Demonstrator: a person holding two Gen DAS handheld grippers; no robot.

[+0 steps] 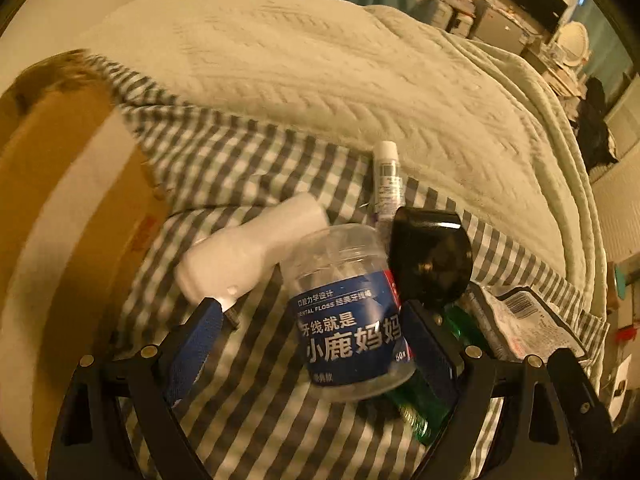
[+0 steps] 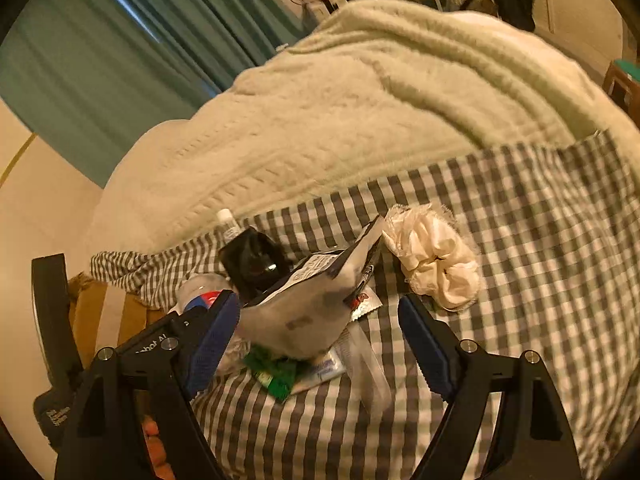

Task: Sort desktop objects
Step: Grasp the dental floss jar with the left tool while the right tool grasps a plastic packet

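Observation:
A pile of small objects lies on a grey checked cloth [image 1: 256, 420]. In the left wrist view my left gripper [image 1: 312, 336] is open around a clear dental floss jar [image 1: 352, 320] with a blue label. The jar leans against the right pad and stands apart from the left one. Around it lie a white bottle [image 1: 248, 248], a black block [image 1: 432, 256], a slim white tube [image 1: 388, 176], a green item [image 1: 416, 404] and a barcoded packet [image 1: 532, 320]. In the right wrist view my right gripper [image 2: 320, 320] is open and empty over a white packet [image 2: 308, 316]. A cream scrunchie [image 2: 436, 256] lies right of it.
A brown cardboard box [image 1: 60, 184] stands left of the pile; it also shows in the right wrist view [image 2: 104, 320]. A cream knitted blanket [image 2: 360, 112] rises behind the cloth. Green curtains [image 2: 100, 60] and cluttered furniture [image 1: 520, 12] are farther back.

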